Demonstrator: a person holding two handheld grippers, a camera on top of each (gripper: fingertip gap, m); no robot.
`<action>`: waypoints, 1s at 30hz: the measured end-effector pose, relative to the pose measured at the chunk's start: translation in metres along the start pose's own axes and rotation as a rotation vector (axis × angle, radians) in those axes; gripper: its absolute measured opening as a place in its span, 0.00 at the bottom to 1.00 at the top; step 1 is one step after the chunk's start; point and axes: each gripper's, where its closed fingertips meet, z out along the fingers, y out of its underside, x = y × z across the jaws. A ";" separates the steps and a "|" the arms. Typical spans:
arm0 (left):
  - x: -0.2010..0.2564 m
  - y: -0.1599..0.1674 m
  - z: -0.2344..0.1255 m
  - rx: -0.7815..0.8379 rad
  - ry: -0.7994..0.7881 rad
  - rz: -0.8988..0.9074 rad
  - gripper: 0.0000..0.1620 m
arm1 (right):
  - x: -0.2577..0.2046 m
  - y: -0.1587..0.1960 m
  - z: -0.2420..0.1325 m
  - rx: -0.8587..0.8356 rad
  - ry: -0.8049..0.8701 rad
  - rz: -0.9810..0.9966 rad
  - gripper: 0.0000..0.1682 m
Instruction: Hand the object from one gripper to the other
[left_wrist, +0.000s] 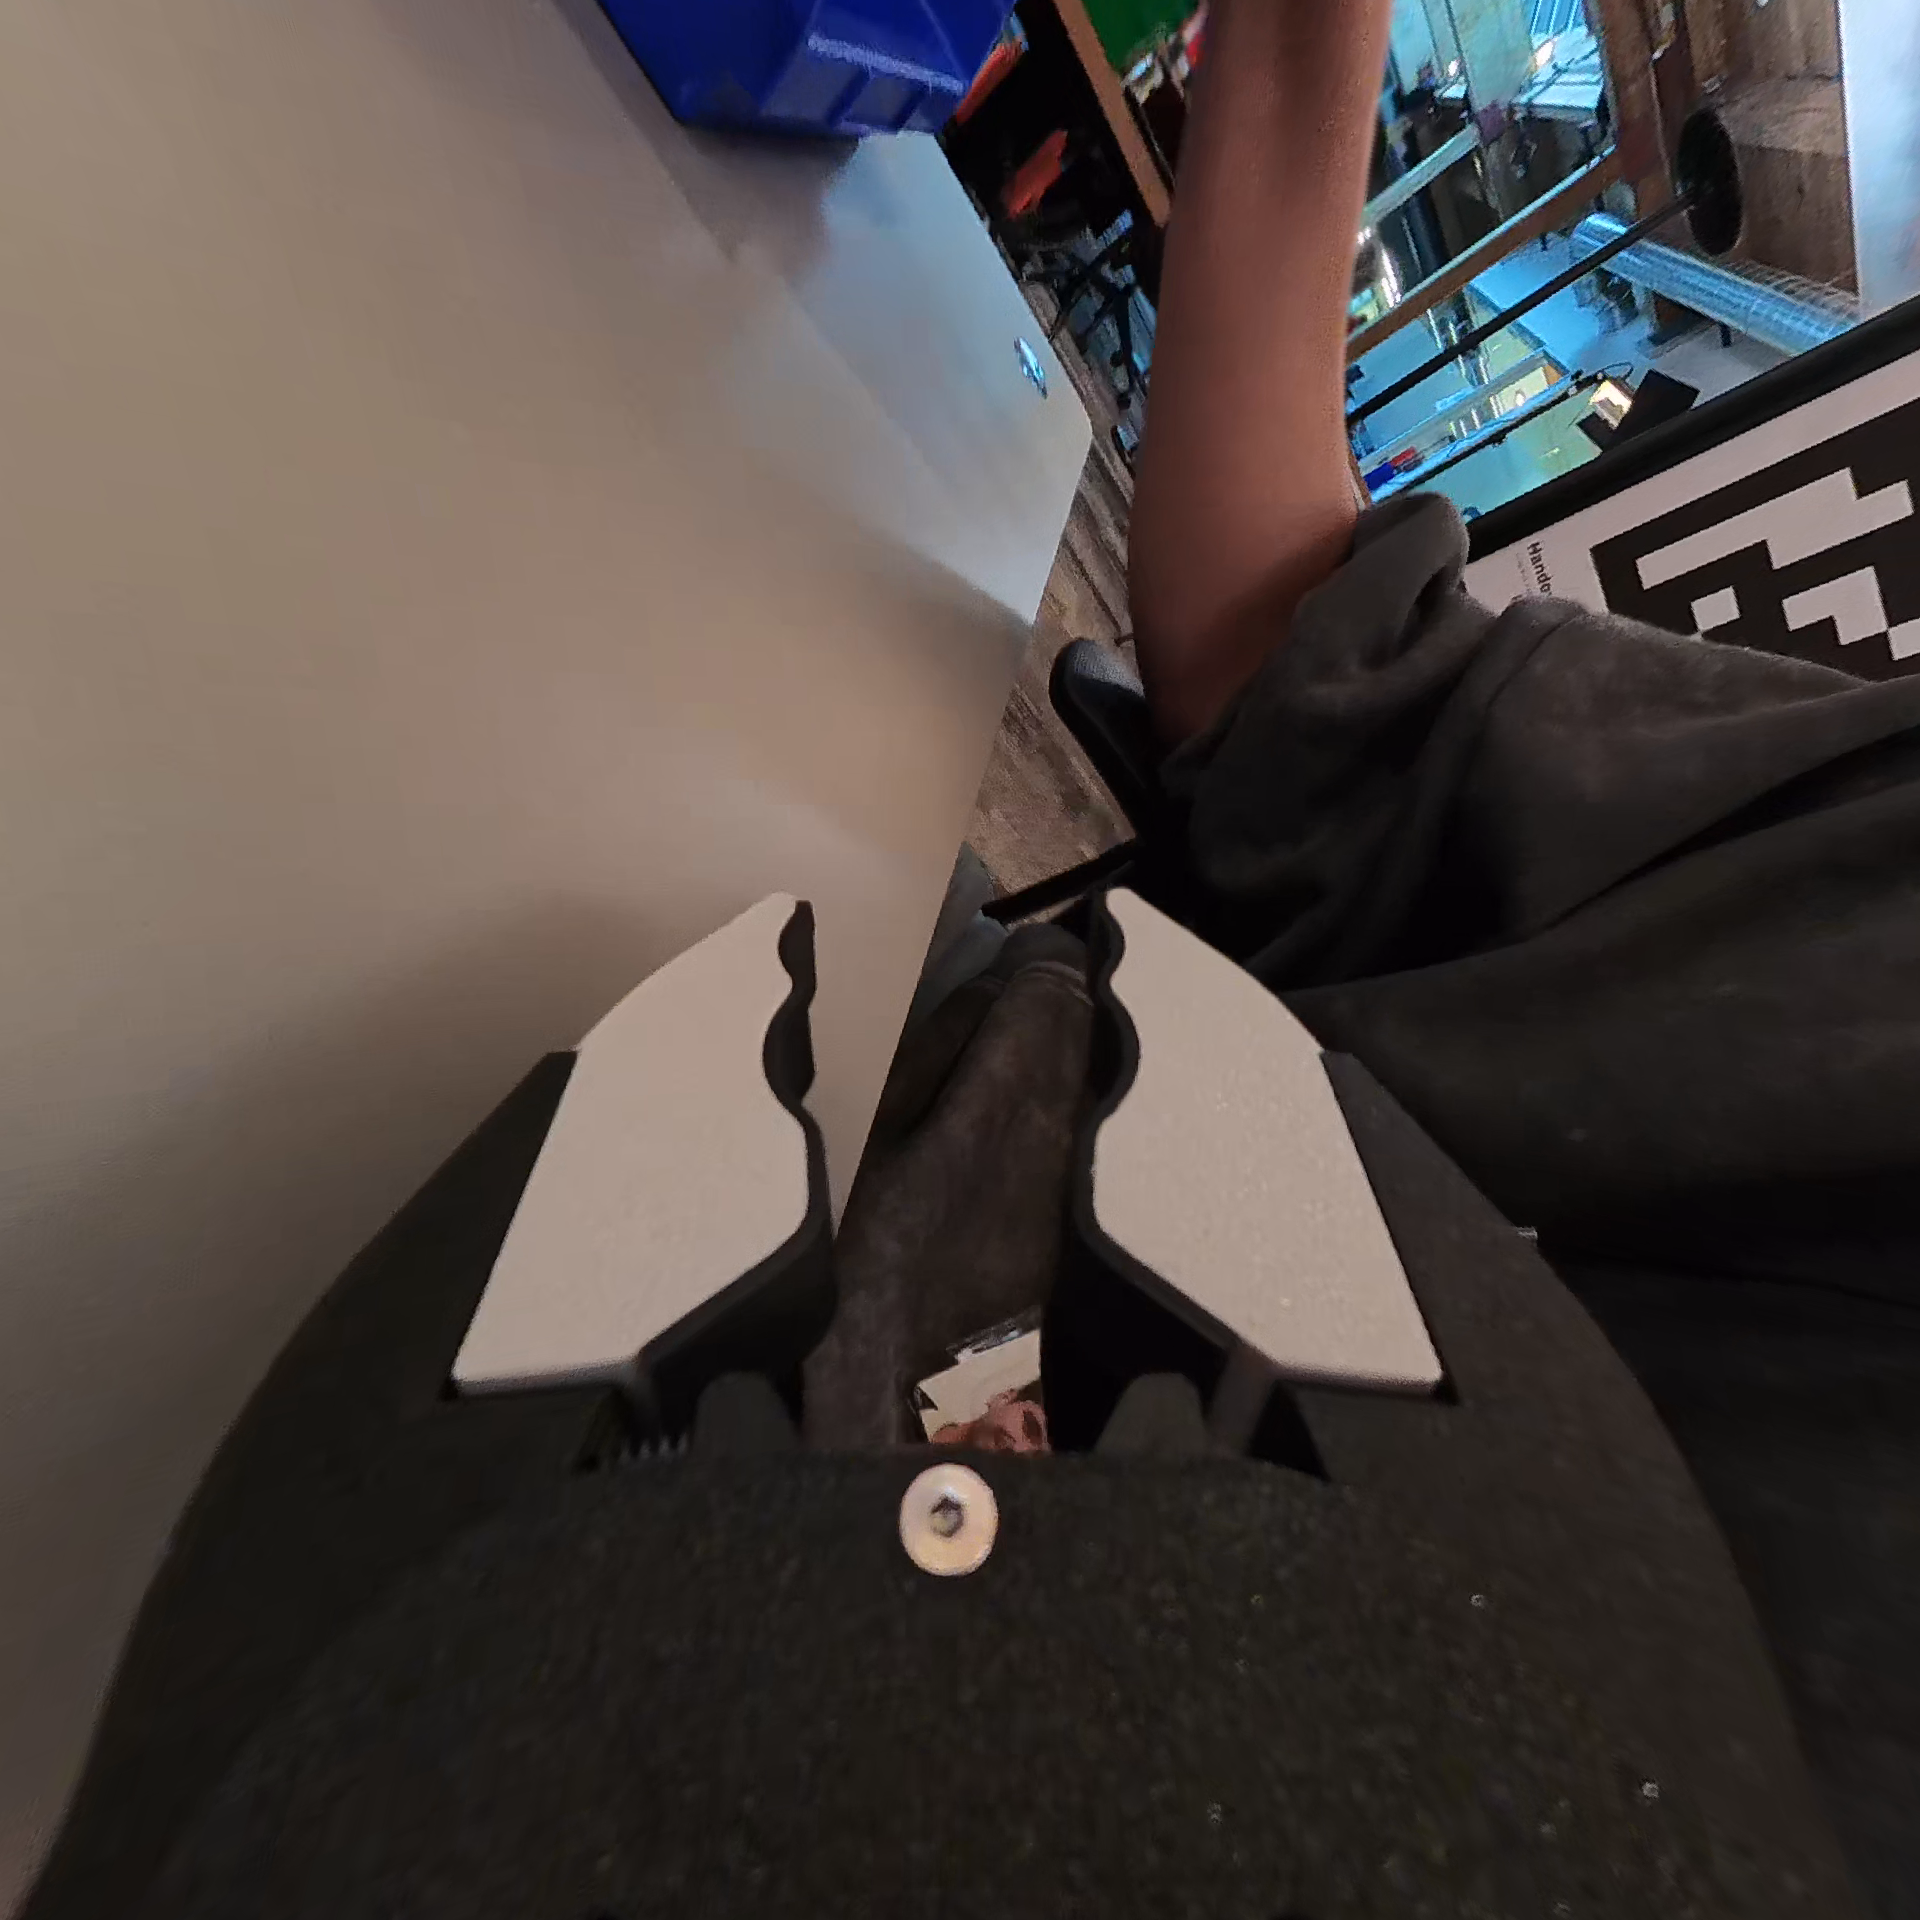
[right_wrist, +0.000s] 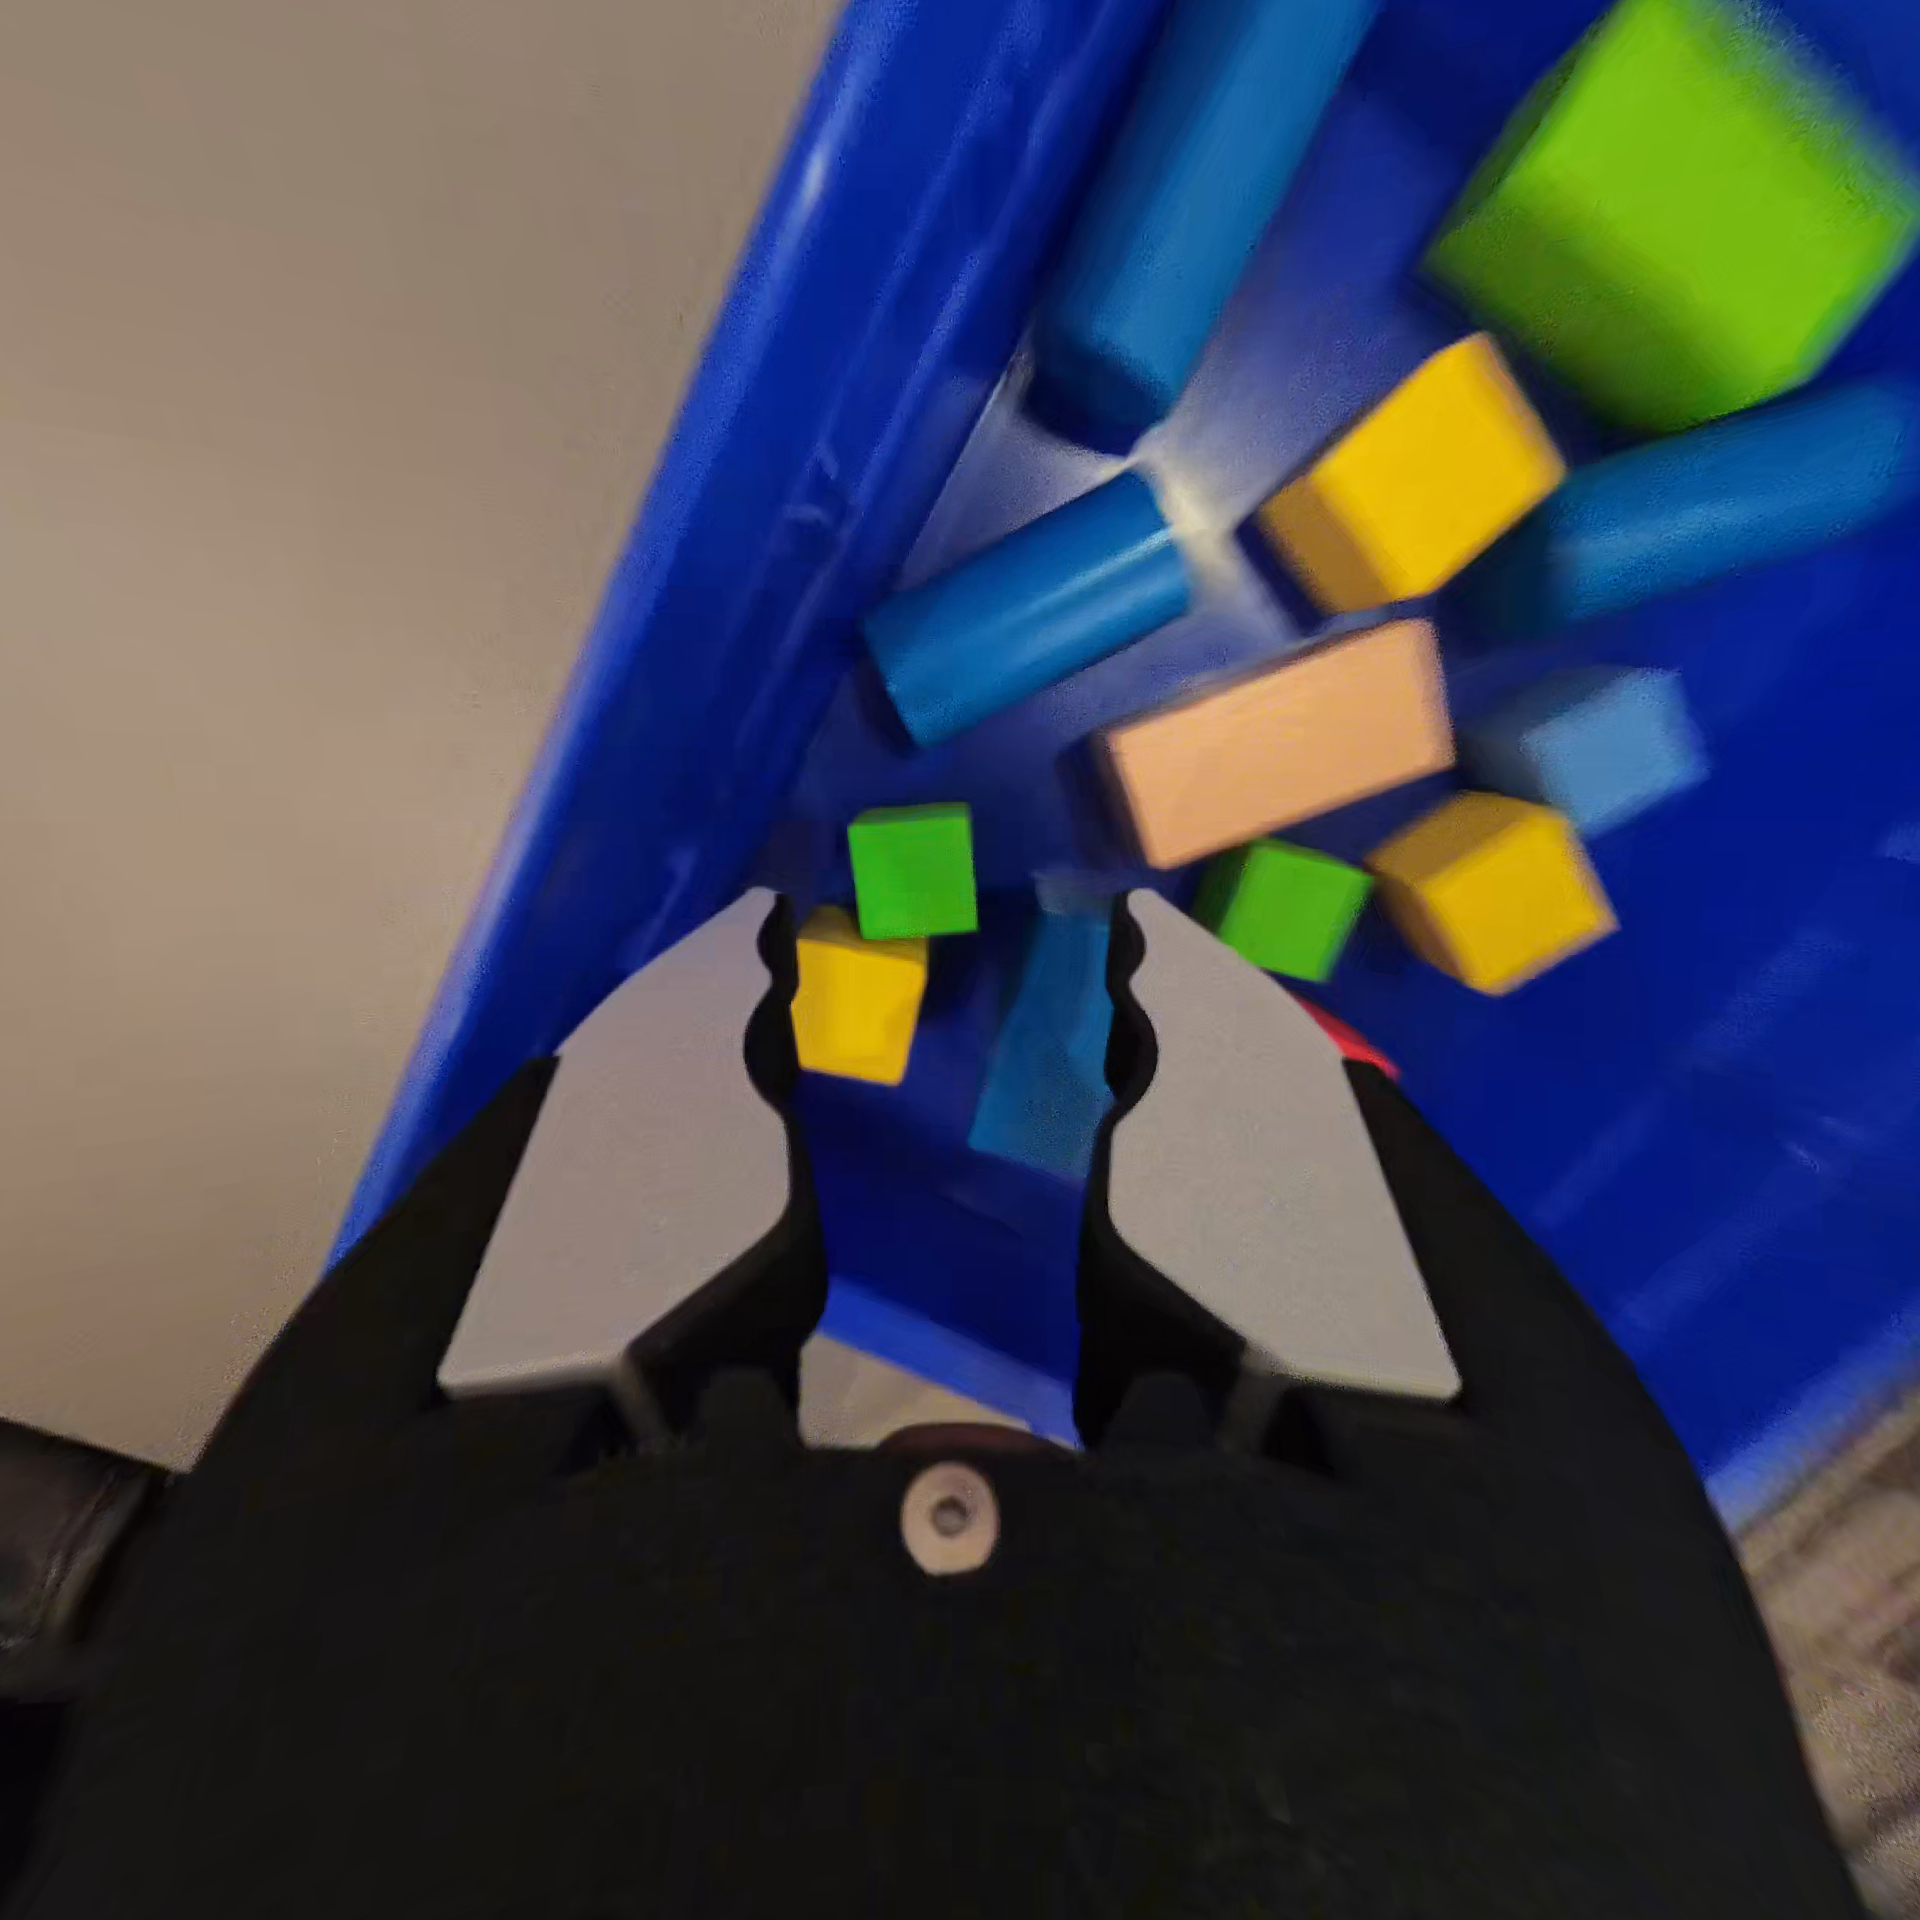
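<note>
My right gripper (right_wrist: 943, 920) is open and empty, held over a blue bin (right_wrist: 717, 582) of coloured wooden blocks. Between and just beyond its fingers lie a small yellow cube (right_wrist: 857, 997), a small green cube (right_wrist: 912, 871) and a blue block (right_wrist: 1044, 1049). Farther in lie blue cylinders (right_wrist: 1023, 623), a tan block (right_wrist: 1278, 743), yellow cubes (right_wrist: 1408, 478) and a large green block (right_wrist: 1673, 208). This view is blurred. My left gripper (left_wrist: 951, 914) is open and empty, pointed past the table edge at a person's dark clothing (left_wrist: 1507, 935).
The grey table (left_wrist: 416, 520) fills the left of the left wrist view, with the blue bin (left_wrist: 821, 62) at its far end. A person's bare forearm (left_wrist: 1247, 364) reaches up on the right. A black-and-white marker board (left_wrist: 1766, 561) stands at the right.
</note>
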 end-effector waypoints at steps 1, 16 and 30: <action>0.001 -0.006 -0.004 0.033 -0.021 0.026 0.31 | 0.006 -0.006 -0.026 0.087 0.039 0.013 0.34; -0.054 -0.065 -0.090 0.225 -0.694 0.445 0.35 | -0.155 0.092 -0.073 0.942 -0.259 0.115 0.31; -0.223 -0.217 -0.269 -0.584 -1.181 0.132 0.32 | -0.164 0.105 -0.071 1.003 -0.356 0.052 0.26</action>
